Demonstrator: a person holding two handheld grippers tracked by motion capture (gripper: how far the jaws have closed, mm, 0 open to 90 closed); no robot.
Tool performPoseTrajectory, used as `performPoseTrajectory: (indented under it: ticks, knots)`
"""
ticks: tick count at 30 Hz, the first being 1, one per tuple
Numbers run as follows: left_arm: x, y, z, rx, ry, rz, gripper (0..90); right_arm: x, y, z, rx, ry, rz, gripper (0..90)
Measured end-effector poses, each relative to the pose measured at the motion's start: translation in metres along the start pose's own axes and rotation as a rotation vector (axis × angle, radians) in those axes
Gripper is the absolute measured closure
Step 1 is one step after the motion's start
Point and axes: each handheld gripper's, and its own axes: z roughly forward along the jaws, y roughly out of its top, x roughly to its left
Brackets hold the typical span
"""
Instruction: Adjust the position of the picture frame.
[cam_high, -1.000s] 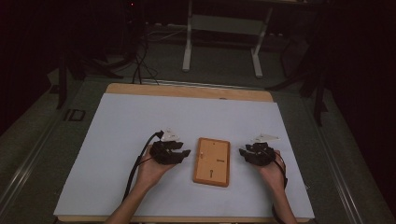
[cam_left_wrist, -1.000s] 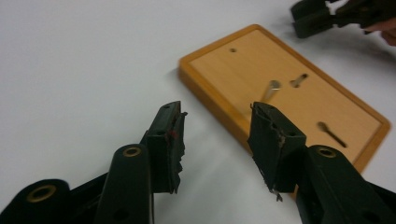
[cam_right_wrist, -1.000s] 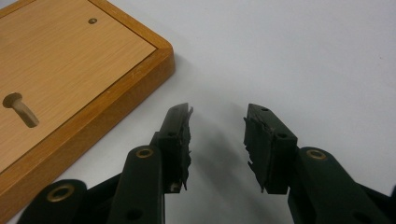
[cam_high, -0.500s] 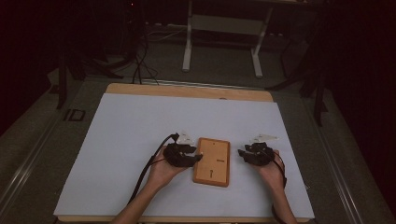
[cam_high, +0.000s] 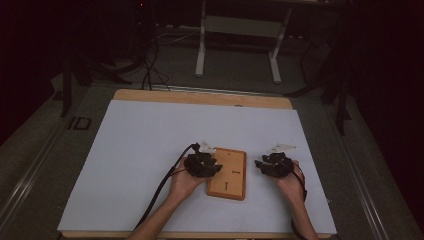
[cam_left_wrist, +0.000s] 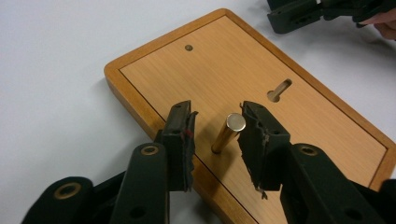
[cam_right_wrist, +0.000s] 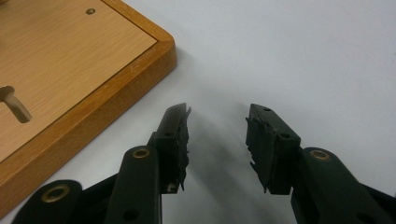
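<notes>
Between the left gripper (cam_left_wrist: 217, 133) fingers stands a brass peg (cam_left_wrist: 228, 133), untouched.

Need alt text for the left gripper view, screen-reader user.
The left gripper, jaws just closing, straddles an upright brass peg on a wooden board without touching it. The board lies on a white table and has a keyhole slot; the right gripper is at the top edge.
</notes>
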Motion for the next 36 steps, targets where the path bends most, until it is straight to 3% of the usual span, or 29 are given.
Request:
performPoseTrajectory:
  ticks: [4,10,17,25,31,36]
  knots:
    - [-0.002,-0.001,0.003,-0.002,0.007,0.004,67.2,0.000,0.000,0.000,0.001,-0.001,-0.001,57.6]
    - [-0.009,-0.003,0.005,-0.014,0.047,0.021,82.3,0.001,0.000,0.000,0.000,-0.001,-0.008,57.5]
    - [-0.011,-0.004,0.005,-0.022,0.065,0.016,83.8,0.001,0.000,0.001,0.002,0.002,-0.009,57.4]
    - [-0.003,-0.002,0.004,-0.014,0.011,0.054,84.2,0.001,0.001,0.001,-0.001,0.006,-0.021,57.3]
    - [0.006,0.000,0.002,-0.015,0.025,0.050,84.2,0.003,0.001,0.002,0.000,0.011,-0.031,57.2]
    - [0.019,-0.001,-0.002,-0.021,0.045,0.013,84.2,0.008,0.004,0.005,-0.003,0.023,-0.047,58.3]
